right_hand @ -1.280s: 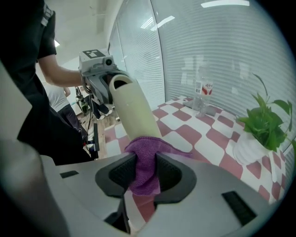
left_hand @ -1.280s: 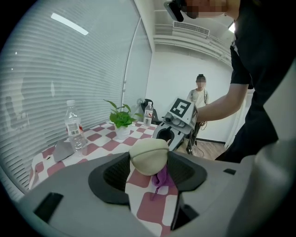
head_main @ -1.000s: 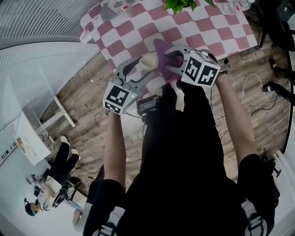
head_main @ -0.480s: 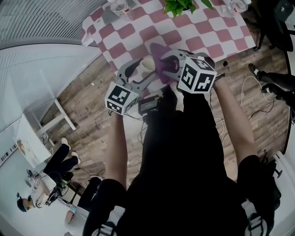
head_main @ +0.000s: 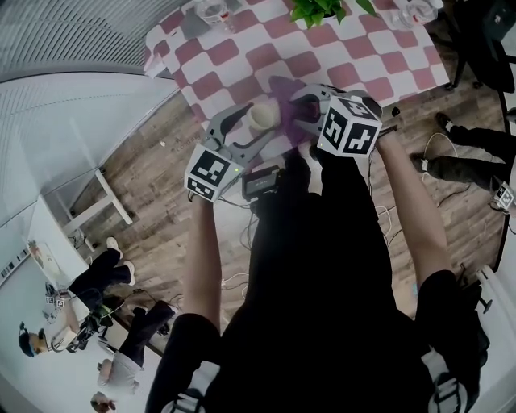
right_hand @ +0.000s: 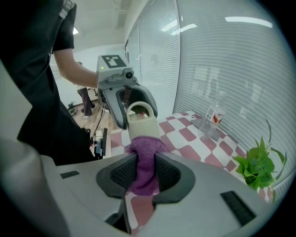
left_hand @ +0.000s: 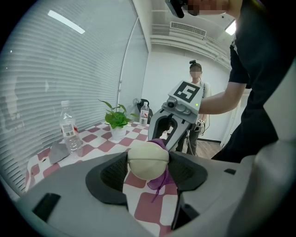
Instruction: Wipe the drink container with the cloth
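Observation:
A cream drink container (head_main: 260, 117) with a loop handle sits between the jaws of my left gripper (head_main: 244, 129), which is shut on it; its rounded end (left_hand: 148, 160) fills the left gripper view. A purple cloth (head_main: 285, 113) is pinched in my right gripper (head_main: 303, 109). The cloth (right_hand: 144, 162) bunches up between the pads and presses against the container (right_hand: 142, 121) just ahead. The right jaws have just been closing tighter on the cloth. Purple folds (left_hand: 160, 177) hang below the container. The two grippers face each other above the table's near edge.
The red-and-white checked table (head_main: 234, 48) carries a plastic water bottle (head_main: 211, 11), a potted plant (head_main: 318, 8) and a second bottle (left_hand: 144, 113). Cables lie on the wooden floor (head_main: 451, 161). People stand at the lower left (head_main: 105, 274) and right (head_main: 459, 165).
The purple cloth stood up behind the container; now it is bunched lower beside it, and the container's round end shows more. The right gripper has rolled slightly. The left gripper has kept still.

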Tool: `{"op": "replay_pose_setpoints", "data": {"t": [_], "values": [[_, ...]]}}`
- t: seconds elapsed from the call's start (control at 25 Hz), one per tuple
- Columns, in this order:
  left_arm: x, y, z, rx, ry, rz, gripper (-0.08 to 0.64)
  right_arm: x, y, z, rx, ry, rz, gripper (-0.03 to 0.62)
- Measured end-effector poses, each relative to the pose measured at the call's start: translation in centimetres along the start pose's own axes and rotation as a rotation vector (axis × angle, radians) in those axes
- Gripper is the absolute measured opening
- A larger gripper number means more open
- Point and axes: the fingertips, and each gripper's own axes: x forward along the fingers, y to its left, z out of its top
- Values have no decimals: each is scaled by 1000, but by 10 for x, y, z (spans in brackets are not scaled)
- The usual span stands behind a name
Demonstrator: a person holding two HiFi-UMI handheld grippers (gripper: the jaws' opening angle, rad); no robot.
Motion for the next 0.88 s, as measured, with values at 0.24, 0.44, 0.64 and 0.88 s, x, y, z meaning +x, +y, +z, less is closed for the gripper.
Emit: {"op": "replay_pose_setpoints", "data": {"t": [0.24, 0.44, 0.64, 0.88], "values": [[-4, -3, -5, 5, 8, 13, 273, 19, -4, -42, -34, 105, 24, 120], [-1, -7, -3, 50, 17, 13, 273, 25, -13, -71, 16, 152, 67, 120], [0, -14, 0, 85, 28, 14, 273, 32, -18, -94, 5, 218, 53, 120], [5, -16, 6, 99, 22, 21, 274, 21, -33, -73, -62, 186, -69, 107]]}}
